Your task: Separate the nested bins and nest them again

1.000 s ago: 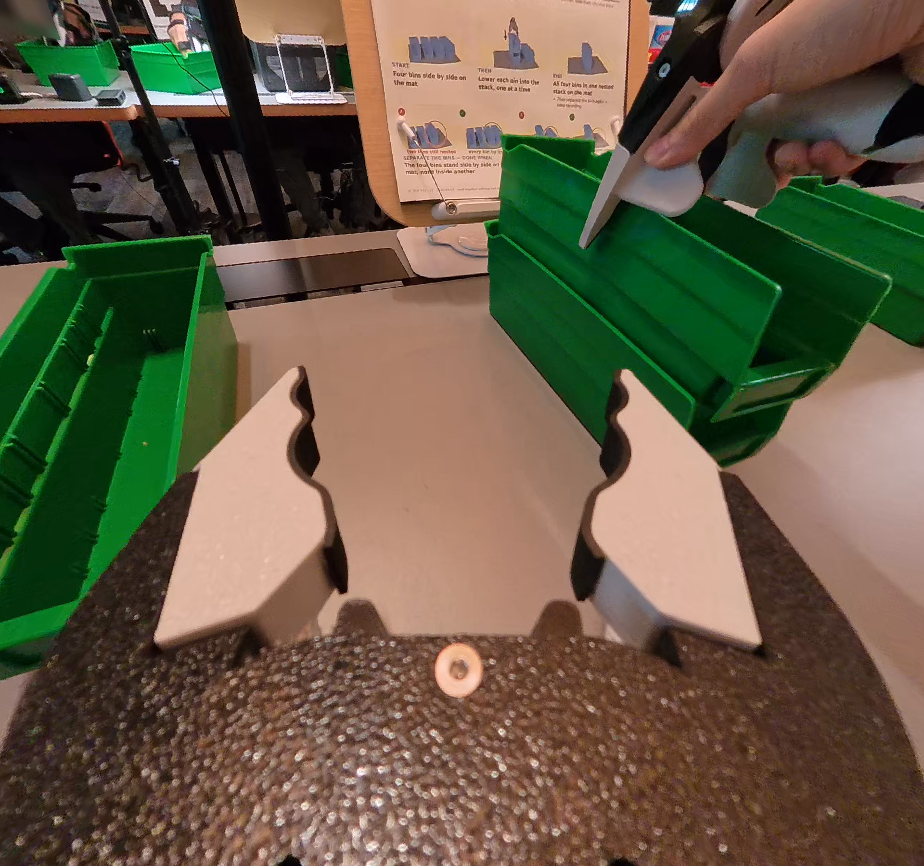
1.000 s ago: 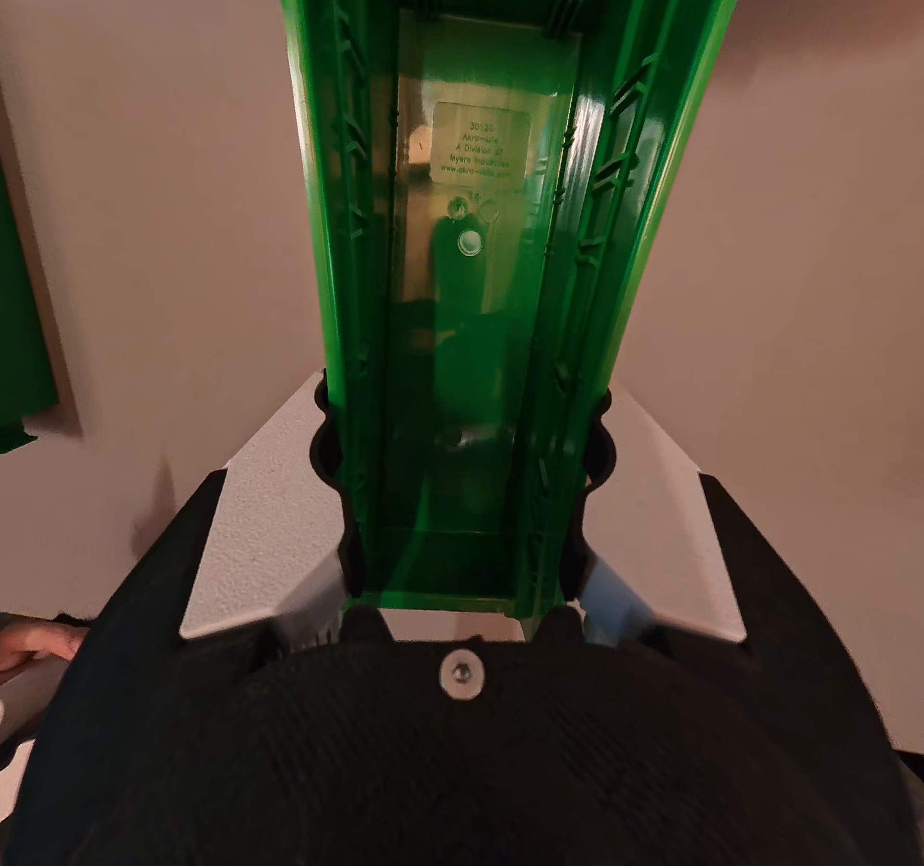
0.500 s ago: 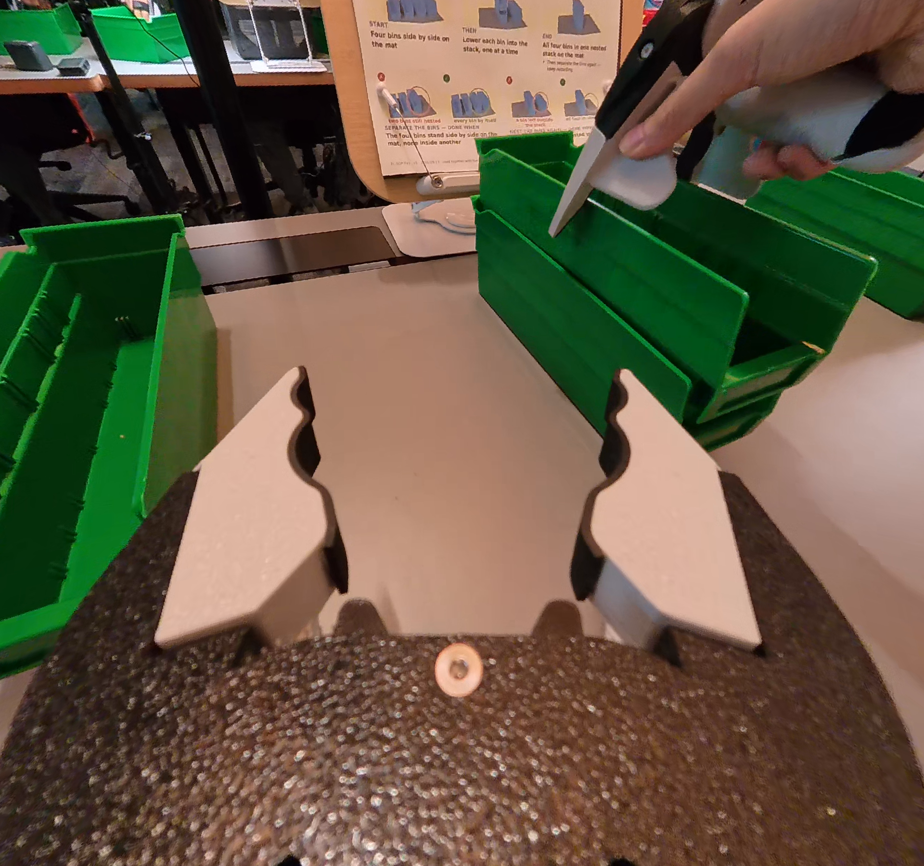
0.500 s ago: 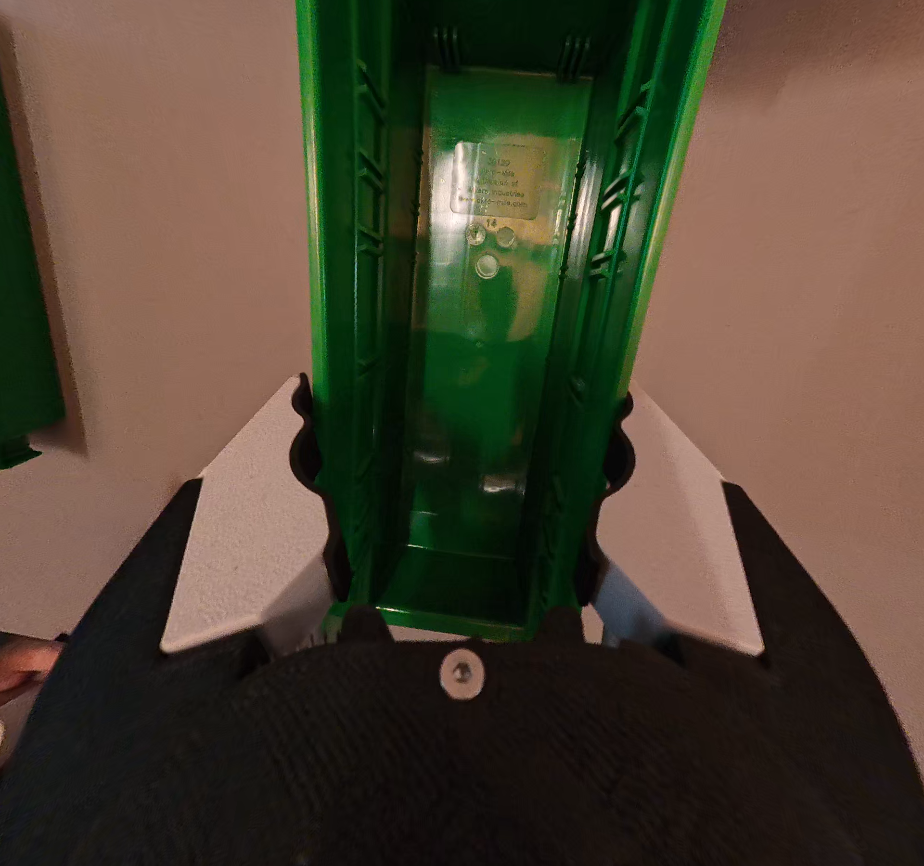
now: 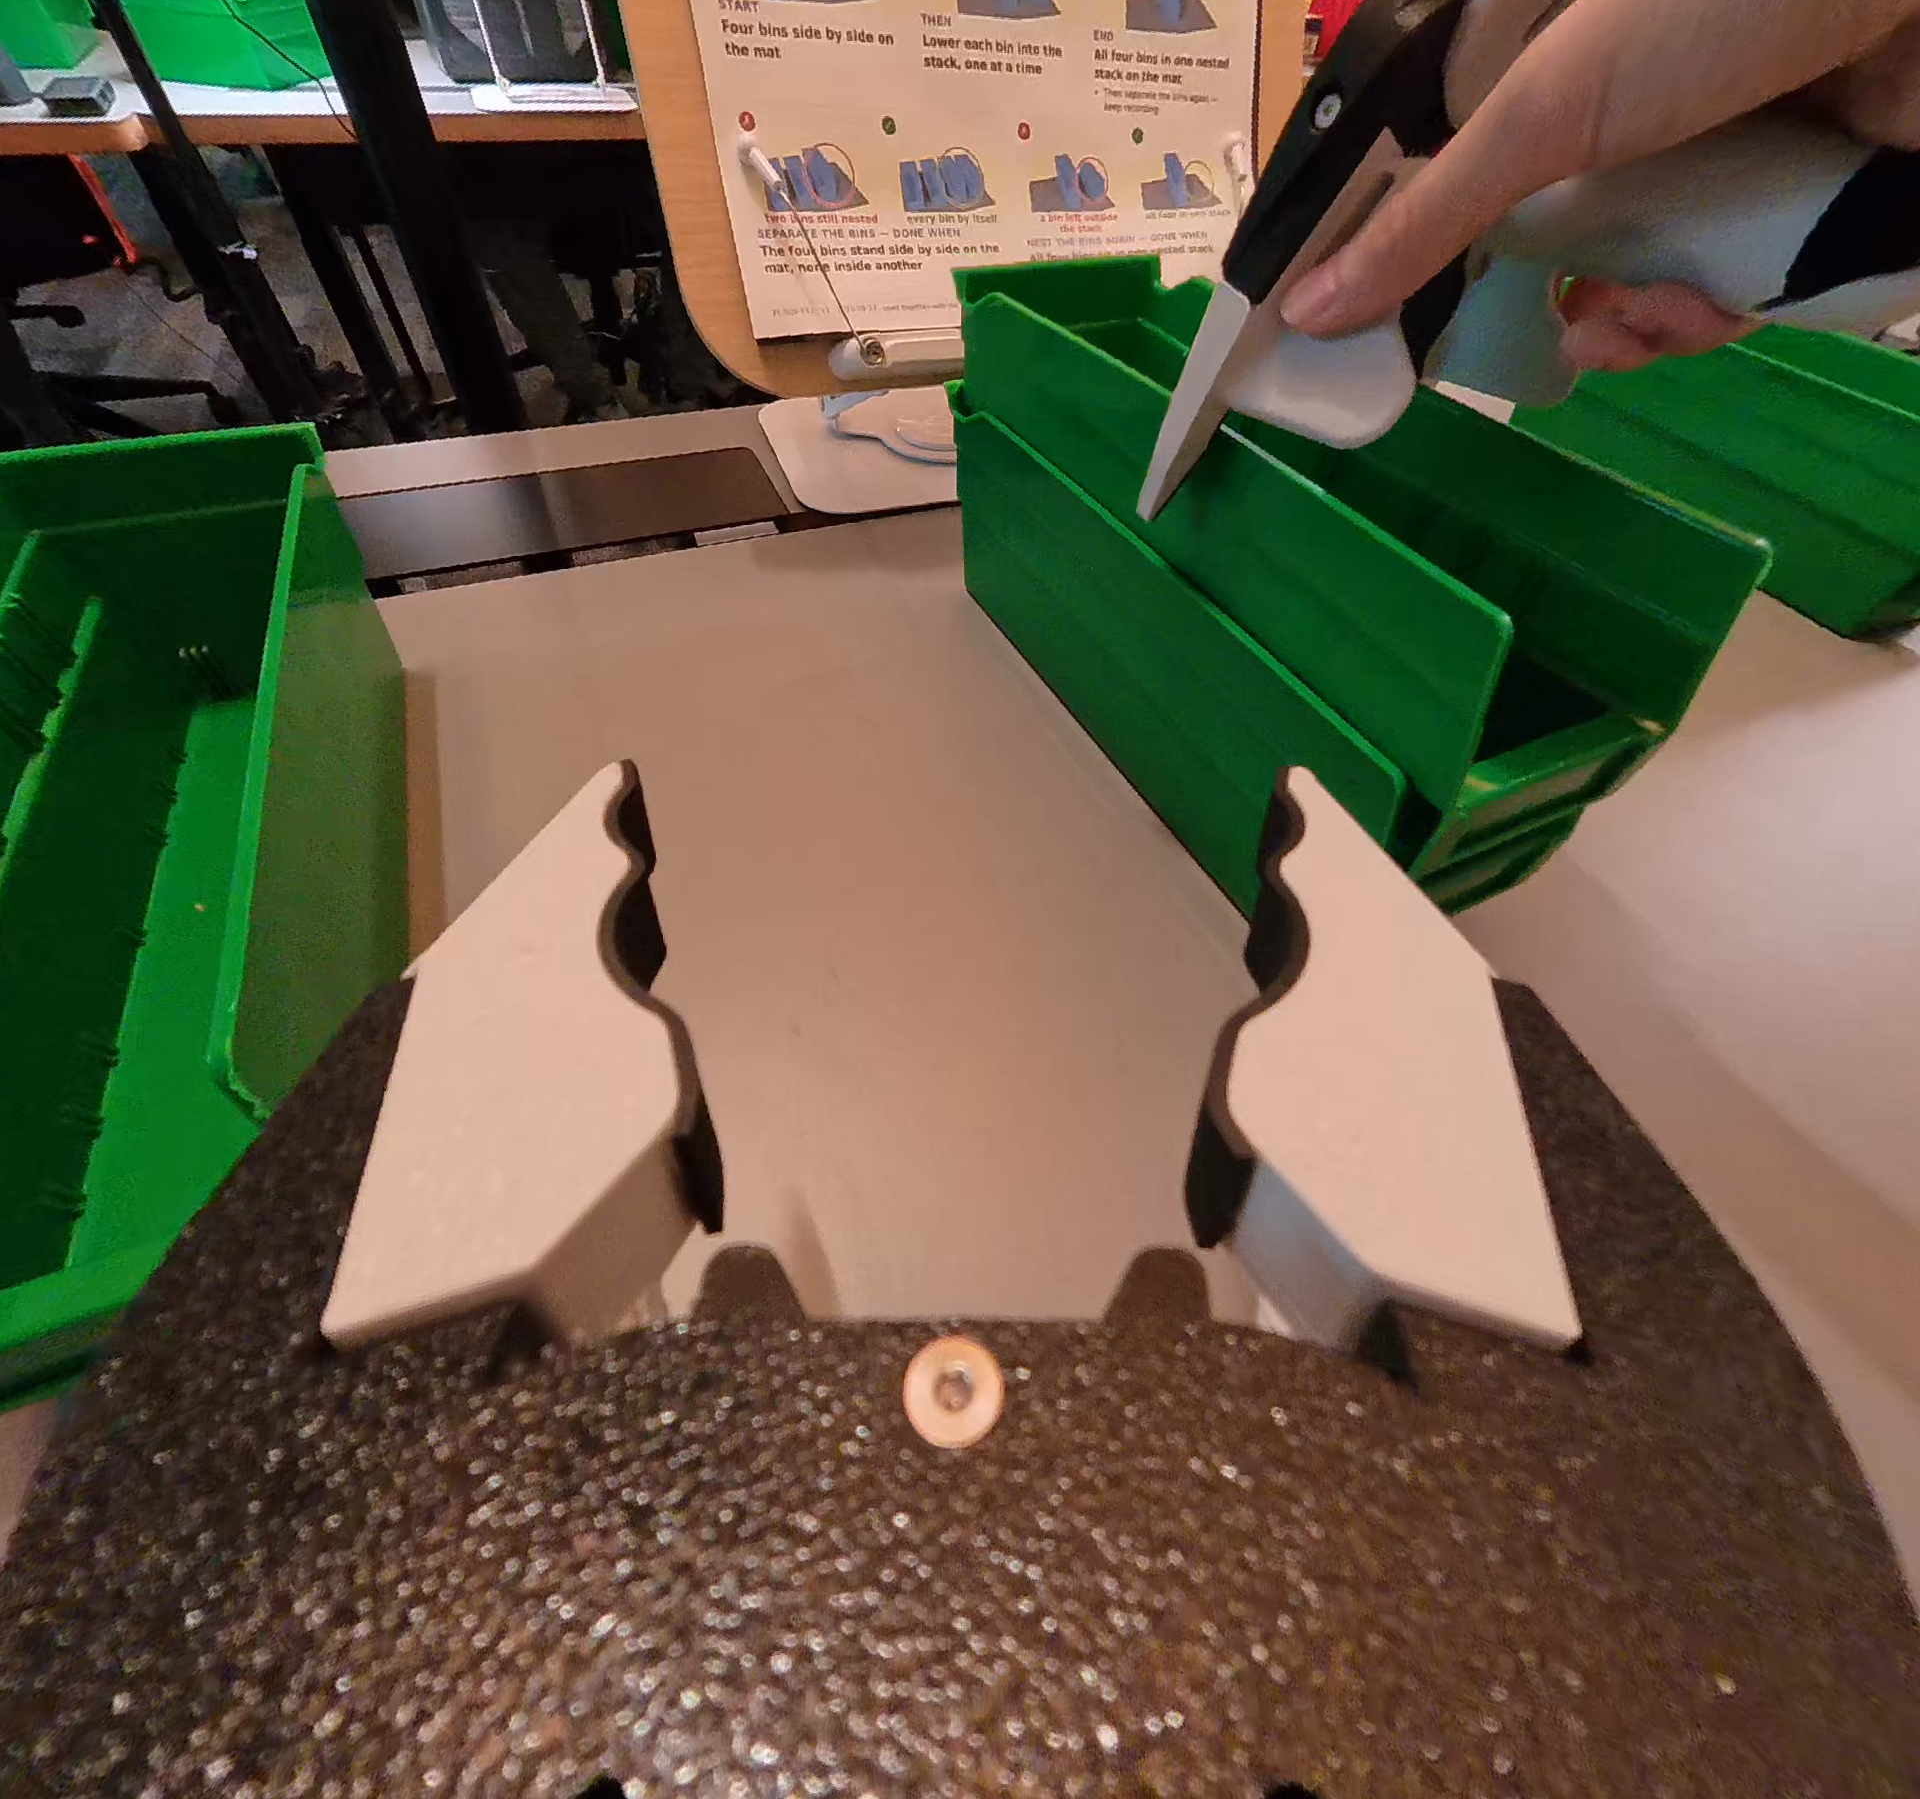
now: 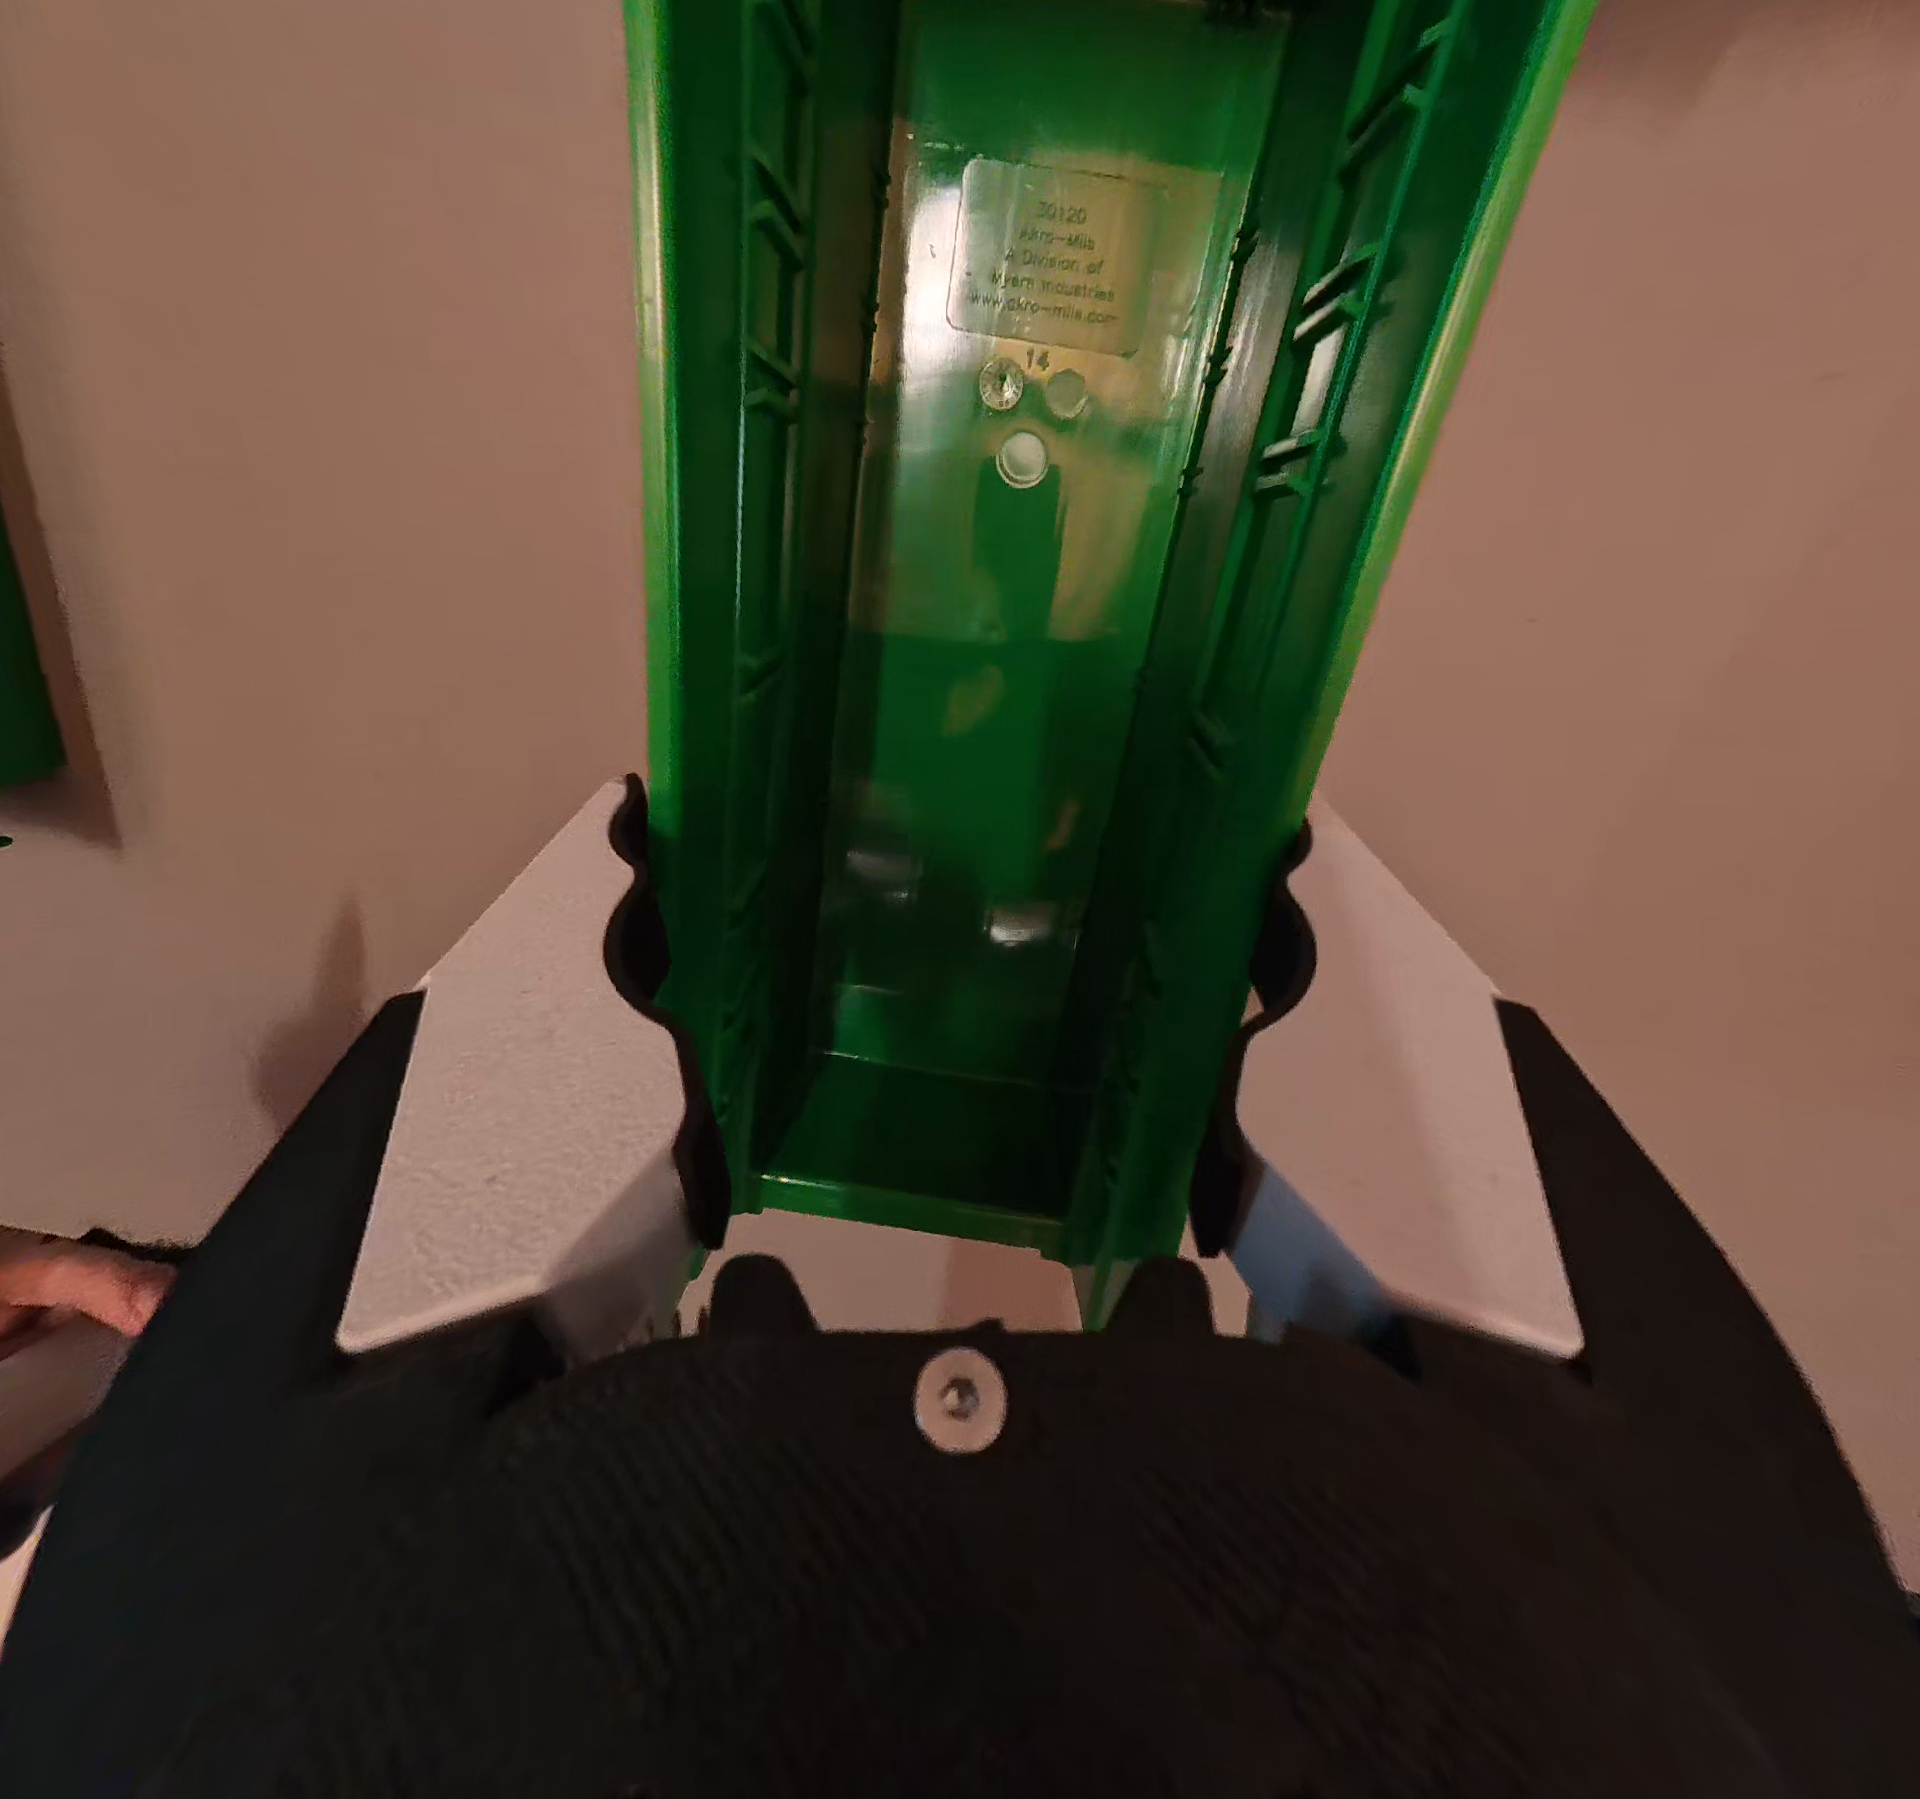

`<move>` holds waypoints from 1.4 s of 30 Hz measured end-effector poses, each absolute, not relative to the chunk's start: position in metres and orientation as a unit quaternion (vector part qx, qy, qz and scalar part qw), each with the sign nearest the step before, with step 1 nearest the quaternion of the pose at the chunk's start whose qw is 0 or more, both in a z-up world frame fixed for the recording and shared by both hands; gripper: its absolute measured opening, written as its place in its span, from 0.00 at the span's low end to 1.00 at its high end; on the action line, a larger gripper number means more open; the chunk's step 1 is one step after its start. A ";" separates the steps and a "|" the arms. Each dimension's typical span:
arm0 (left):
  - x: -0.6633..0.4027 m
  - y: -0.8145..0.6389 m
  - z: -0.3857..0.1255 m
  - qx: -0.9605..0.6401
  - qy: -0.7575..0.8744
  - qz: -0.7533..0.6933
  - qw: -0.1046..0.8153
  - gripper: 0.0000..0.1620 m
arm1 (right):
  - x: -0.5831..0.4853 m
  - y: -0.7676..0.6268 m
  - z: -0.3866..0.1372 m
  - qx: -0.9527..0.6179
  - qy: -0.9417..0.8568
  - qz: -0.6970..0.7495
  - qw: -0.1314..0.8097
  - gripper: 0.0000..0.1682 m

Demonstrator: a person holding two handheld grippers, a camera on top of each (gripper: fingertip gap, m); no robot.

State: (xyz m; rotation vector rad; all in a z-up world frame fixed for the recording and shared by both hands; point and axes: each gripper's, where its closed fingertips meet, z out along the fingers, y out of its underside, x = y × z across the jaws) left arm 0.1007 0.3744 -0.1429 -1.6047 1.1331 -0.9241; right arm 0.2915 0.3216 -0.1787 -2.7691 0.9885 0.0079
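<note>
Since the earlier frame, the right tool is sitting lower over the stack, and the upper green plastic bin is reading as seated deeper in the one beneath.

In the left wrist view, the left tool (image 5: pixel 956 1011) is hovering spread wide with nothing between its fingers, over bare beige worktop (image 5: pixel 883 710). A single long green plastic bin (image 5: pixel 156 814) is lying along the worktop's left edge. Toward the far right, the upper green bin (image 5: pixel 1340 586) is nesting in a lower green bin (image 5: pixel 1143 700); the right tool (image 5: pixel 1195 419) is straddling its walls, held by a hand (image 5: pixel 1621 87). Another green bin (image 5: pixel 1808 461) is lying beyond it, at the right edge. An illustrated instruction board (image 5: pixel 987 87) is standing behind.

In the right wrist view, the right tool (image 6: pixel 956 1001) is bracketing the upper bin (image 6: pixel 1060 502) near its end, pads at both outer walls; whether it is gripping or loosening I cannot tell.

To do this well, I judge it should be lowering the bin level and square, then spreading only once it is fully seated.
</note>
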 end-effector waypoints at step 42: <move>0.101 0.383 -0.157 -0.676 0.447 -0.392 0.435 0.71 | 0.575 0.076 -0.078 -0.851 0.463 -0.147 0.203 0.79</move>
